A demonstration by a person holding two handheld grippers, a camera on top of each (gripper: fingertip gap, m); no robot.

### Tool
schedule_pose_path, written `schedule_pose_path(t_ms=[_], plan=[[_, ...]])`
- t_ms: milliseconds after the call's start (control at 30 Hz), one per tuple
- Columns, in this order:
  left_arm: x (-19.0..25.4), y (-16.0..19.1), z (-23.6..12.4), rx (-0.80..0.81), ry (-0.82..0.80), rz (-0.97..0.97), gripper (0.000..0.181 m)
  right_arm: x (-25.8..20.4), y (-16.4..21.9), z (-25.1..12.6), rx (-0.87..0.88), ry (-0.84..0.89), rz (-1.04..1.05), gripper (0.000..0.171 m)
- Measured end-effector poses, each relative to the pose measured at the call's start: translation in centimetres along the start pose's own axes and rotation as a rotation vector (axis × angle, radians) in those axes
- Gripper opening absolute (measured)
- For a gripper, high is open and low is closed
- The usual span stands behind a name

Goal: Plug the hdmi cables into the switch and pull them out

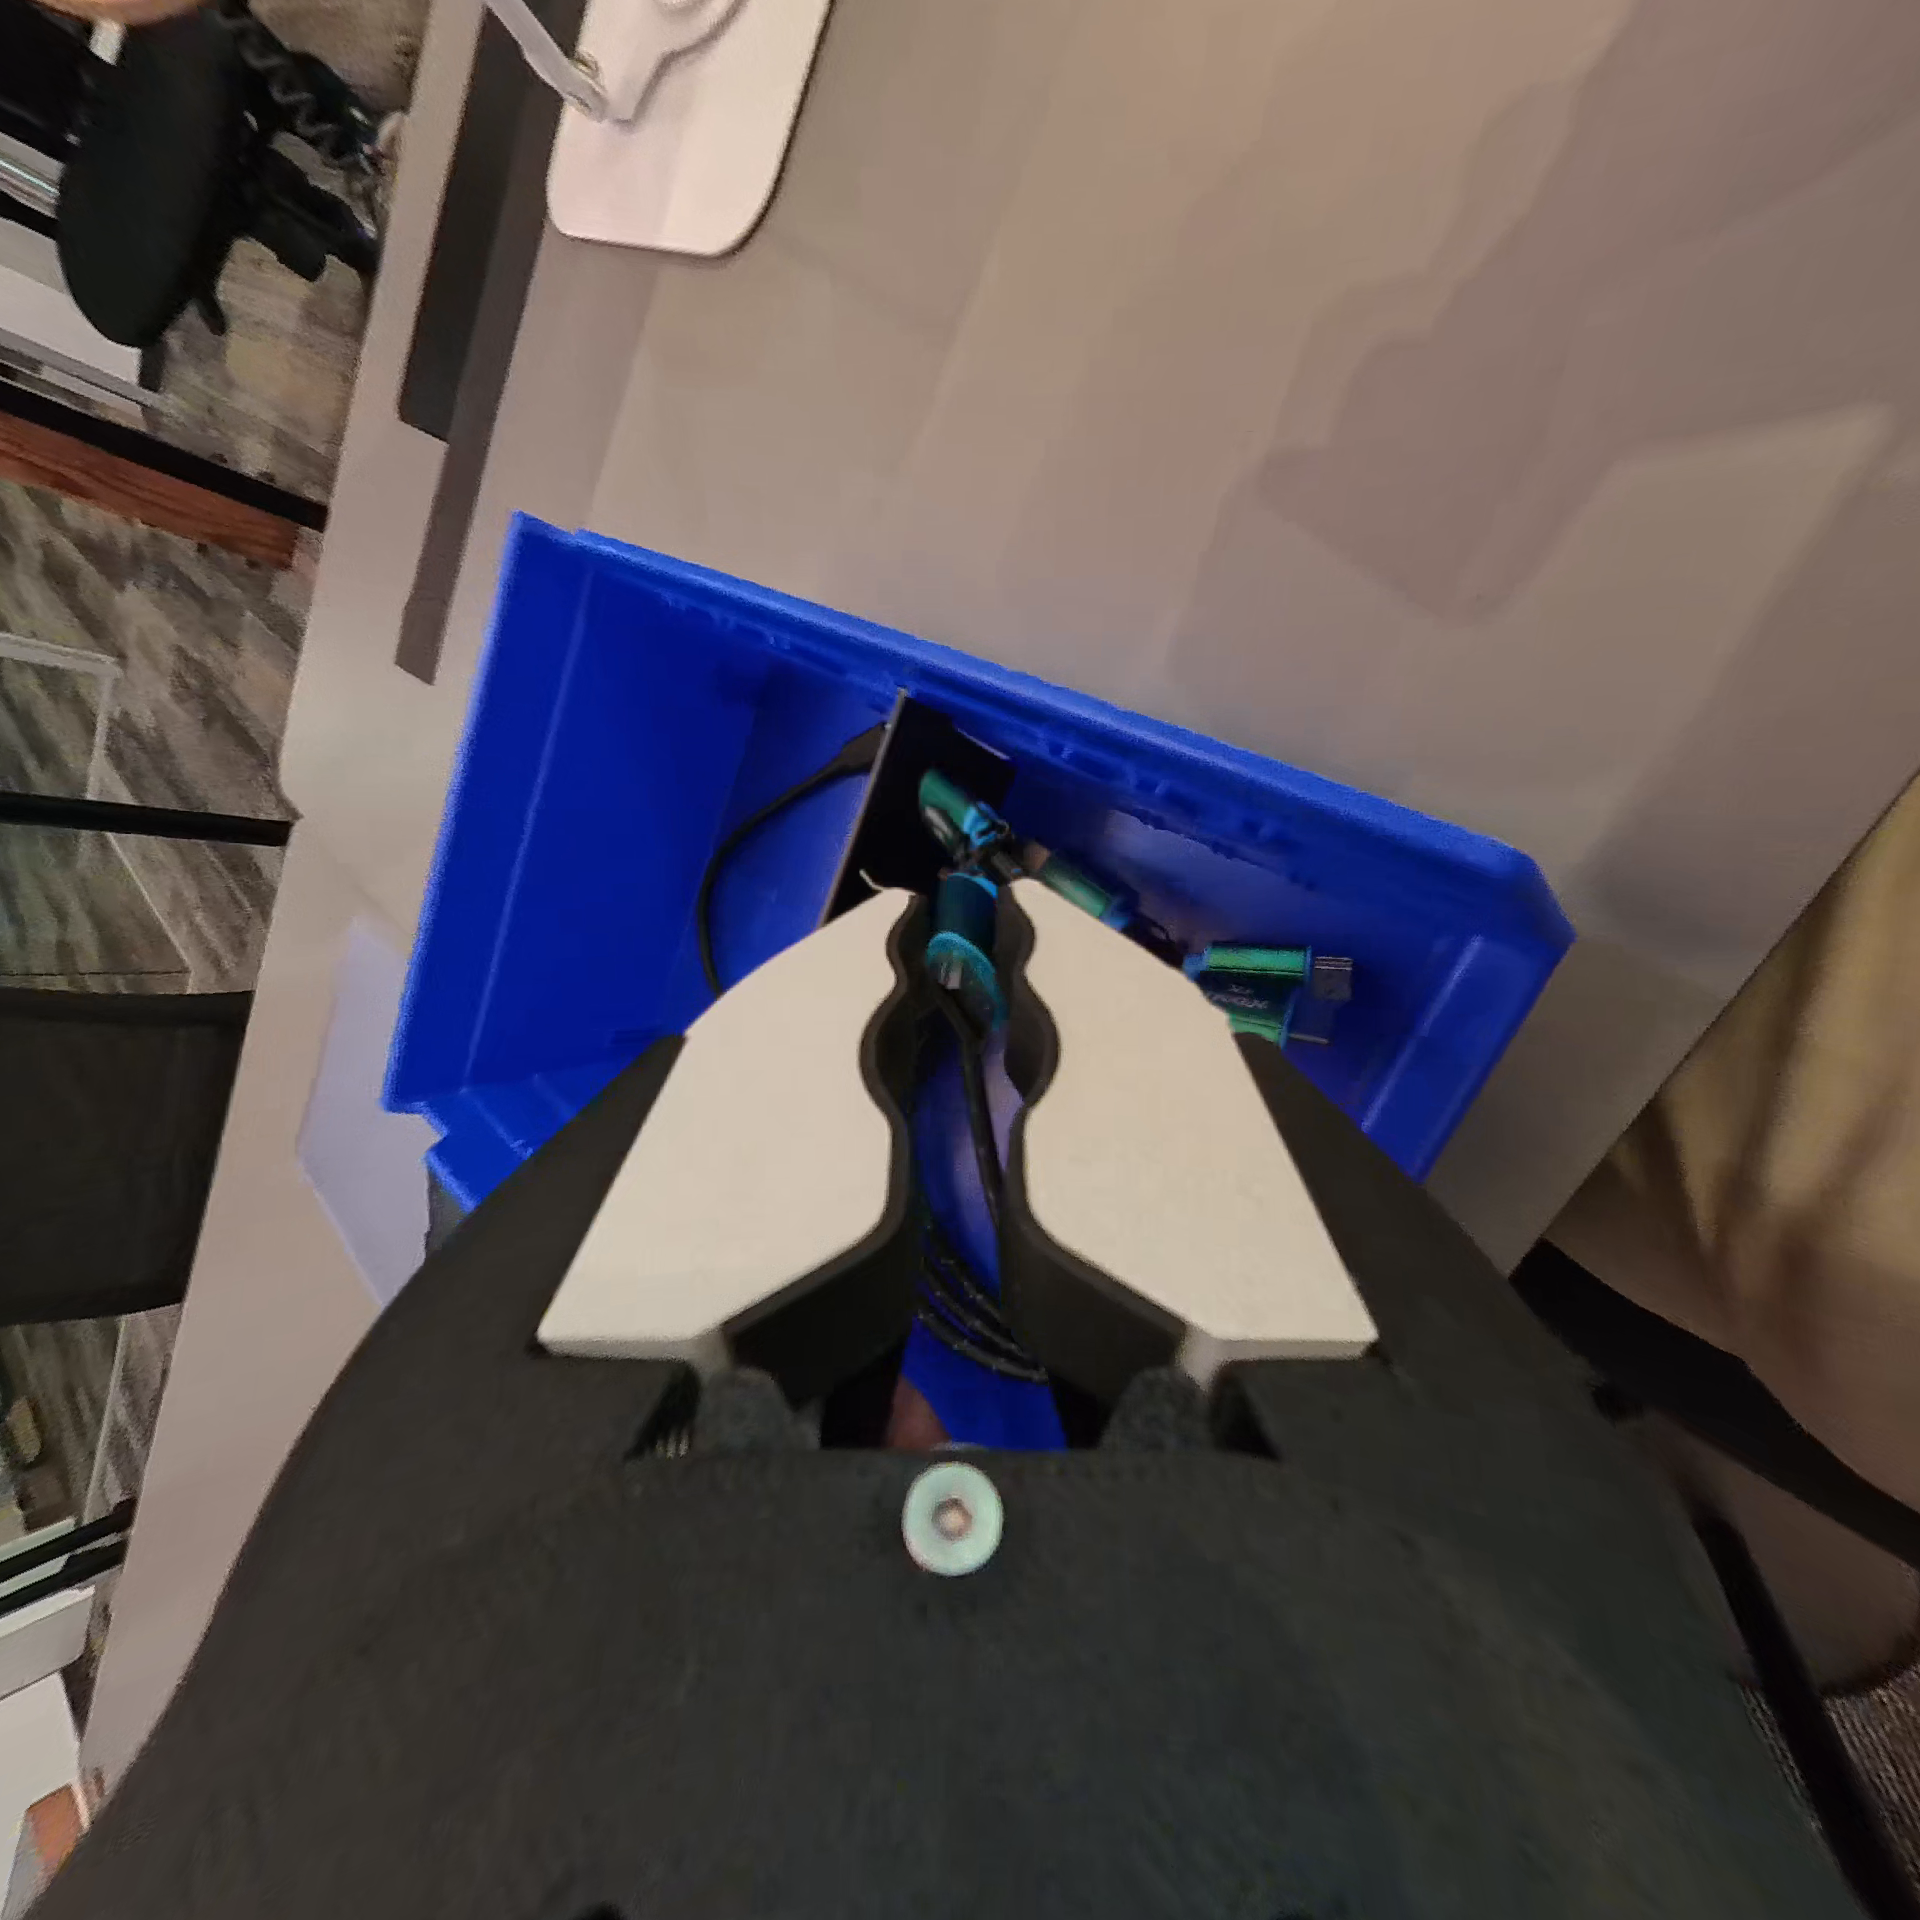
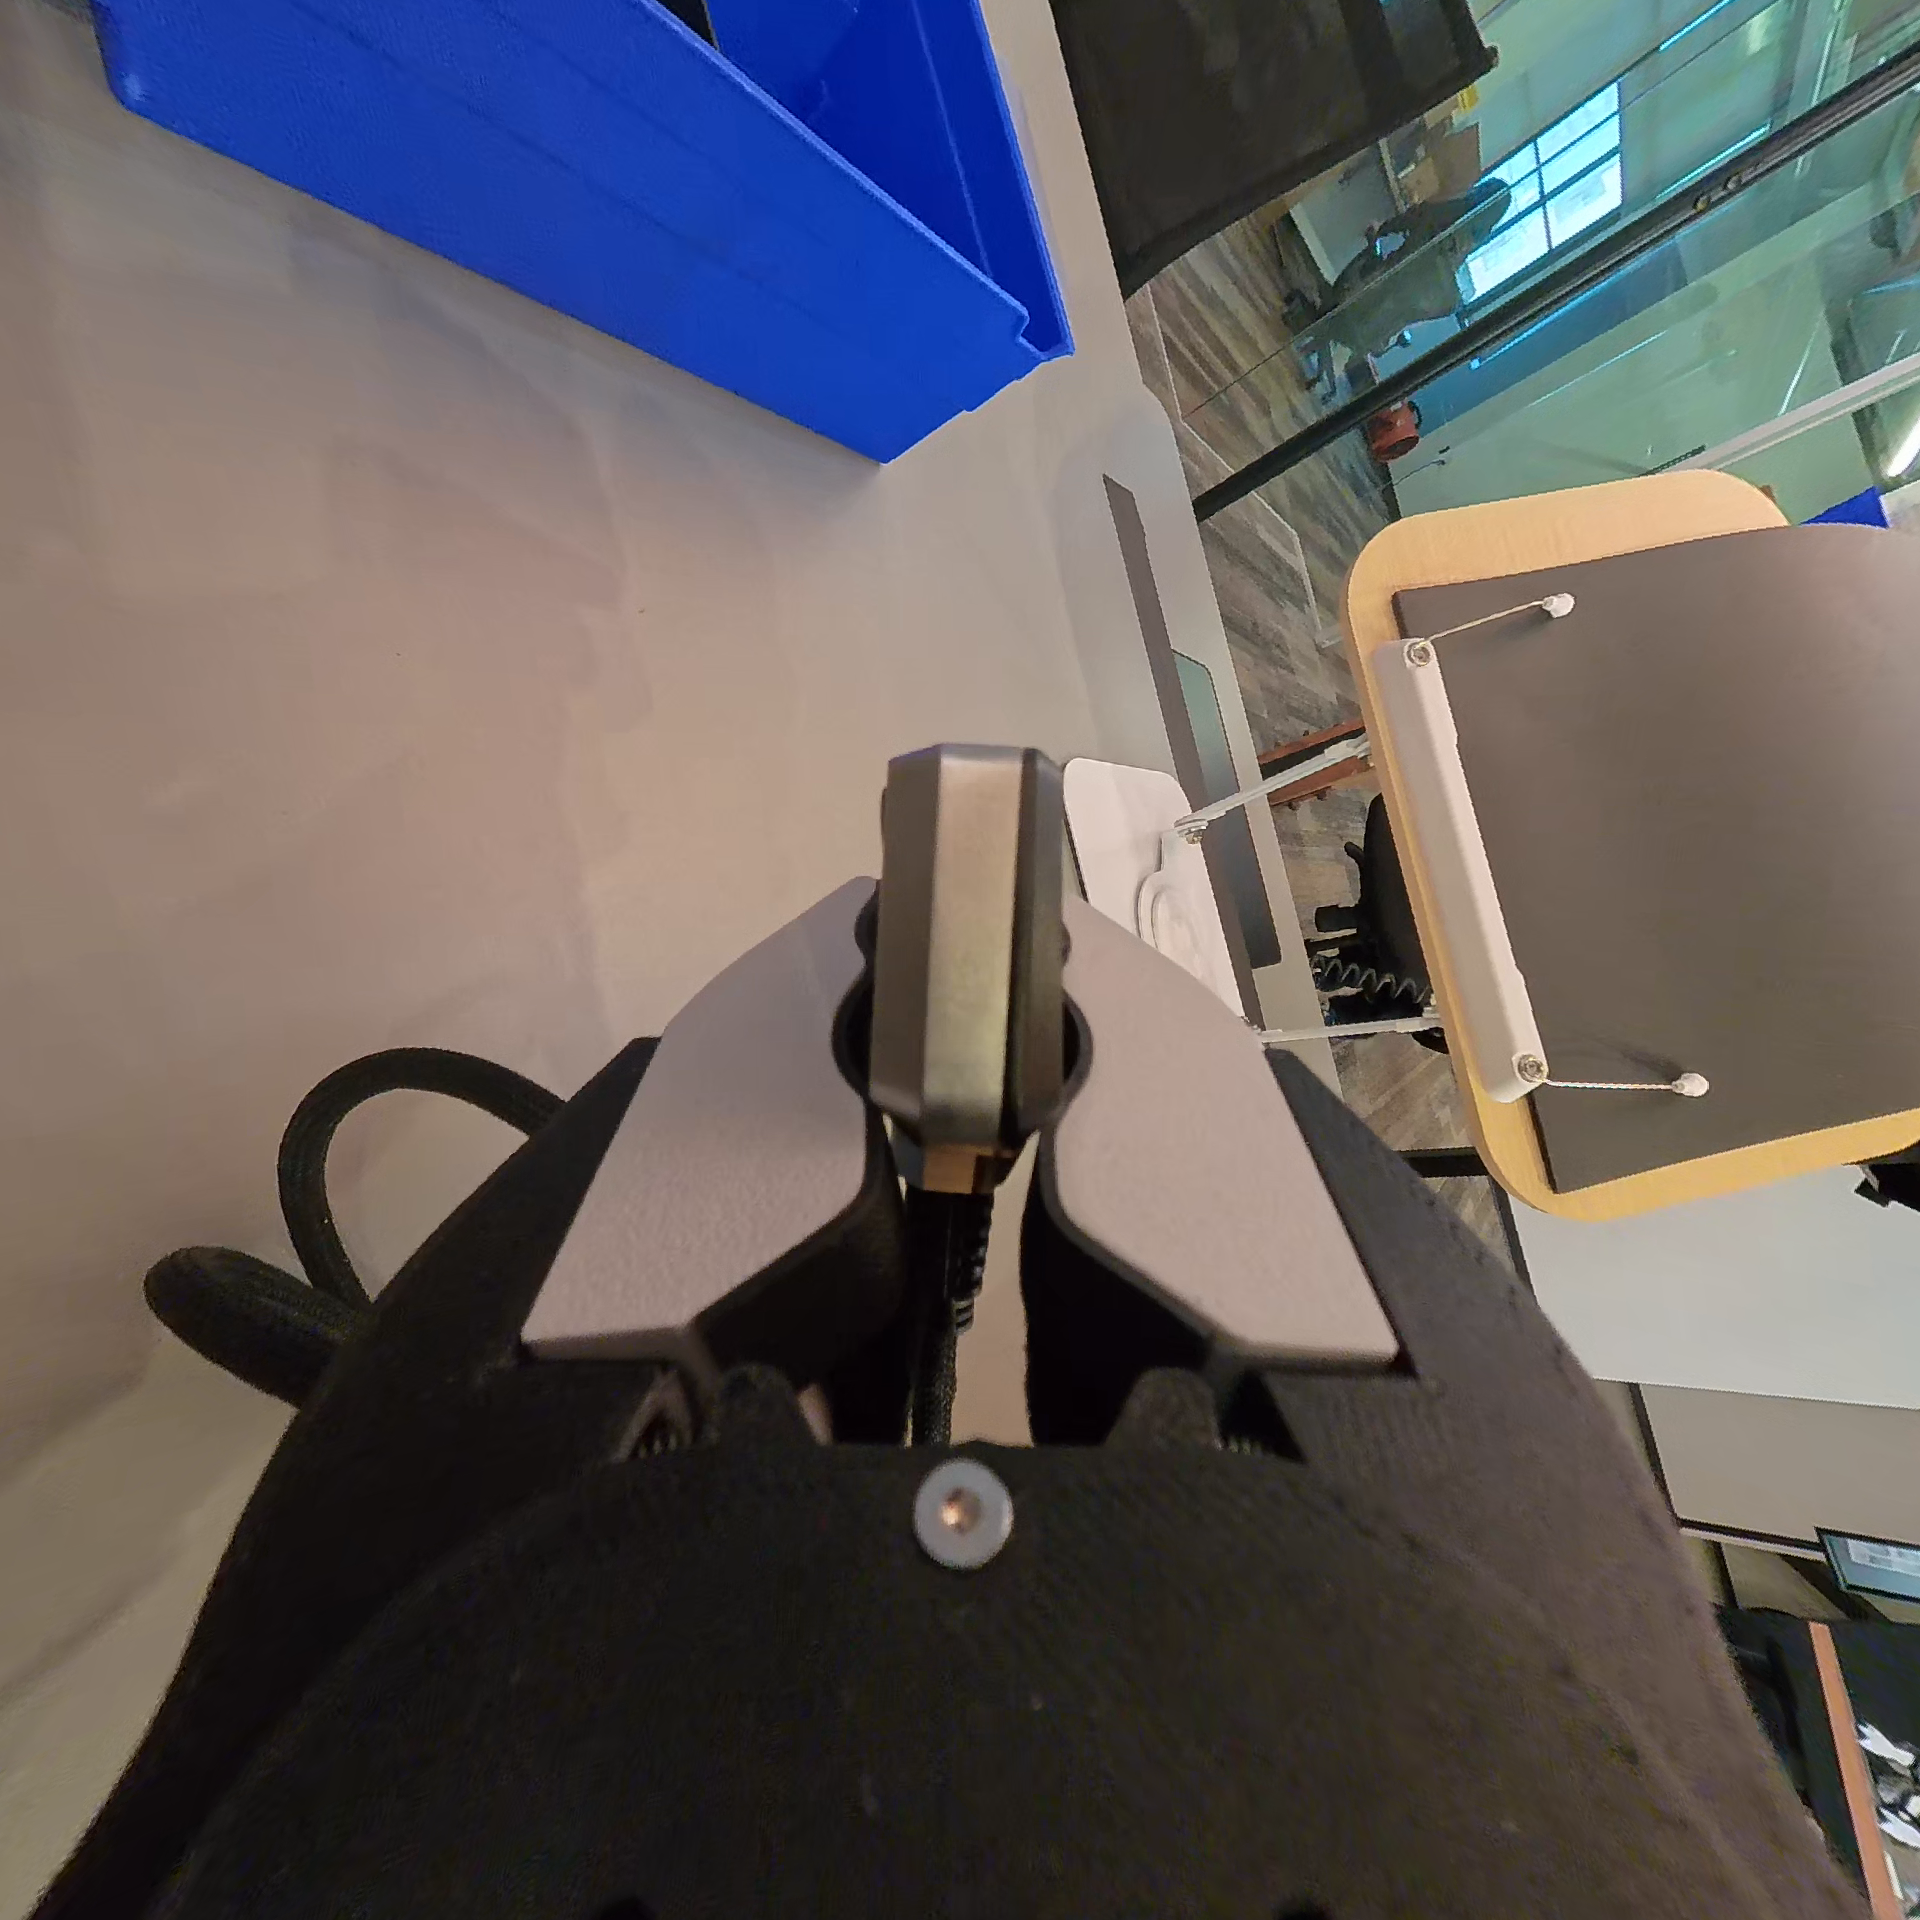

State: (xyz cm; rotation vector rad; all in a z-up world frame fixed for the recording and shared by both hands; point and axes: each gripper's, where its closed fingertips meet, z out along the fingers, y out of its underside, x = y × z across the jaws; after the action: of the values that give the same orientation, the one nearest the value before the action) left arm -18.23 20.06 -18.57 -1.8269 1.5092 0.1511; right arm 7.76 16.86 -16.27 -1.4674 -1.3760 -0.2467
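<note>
In the left wrist view my left gripper (image 1: 956,896) reaches into a blue bin (image 1: 582,831) and is shut on a teal HDMI plug (image 1: 958,940). Its black cable (image 1: 982,1153) runs back between the fingers. Two more teal plugs (image 1: 1252,987) lie in the bin to the right. A black flat box (image 1: 899,810) with a looped cable stands just beyond the fingertips. In the right wrist view my right gripper (image 2: 966,906) is shut on a grey and black switch (image 2: 961,966), held above the white table (image 2: 468,727). Its braided black cable (image 2: 312,1174) loops to the left.
The blue bin (image 2: 623,208) sits at the far left in the right wrist view. A white plate (image 1: 665,135) lies near the table's far edge. A wood-edged black board (image 2: 1662,831) stands beyond the table. A person's tan trouser leg (image 1: 1766,1143) is at the right. The tips of one gripper are about 25 cm away from the tips of the other.
</note>
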Motion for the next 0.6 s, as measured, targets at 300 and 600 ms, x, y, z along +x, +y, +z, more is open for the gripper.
schedule_pose_path(t_ms=[300, 600], plan=[[-3.9, -3.0, -5.0, 0.211, -0.073, -0.128, 0.011, 0.1, 0.0, 0.0, 0.003, 0.002, 0.008, 0.023], [-4.5, -13.4, -10.0, 0.580, 0.004, -0.213, 0.011, 0.5, 0.4, -0.1, 0.003, 0.013, 0.038, 0.023]])
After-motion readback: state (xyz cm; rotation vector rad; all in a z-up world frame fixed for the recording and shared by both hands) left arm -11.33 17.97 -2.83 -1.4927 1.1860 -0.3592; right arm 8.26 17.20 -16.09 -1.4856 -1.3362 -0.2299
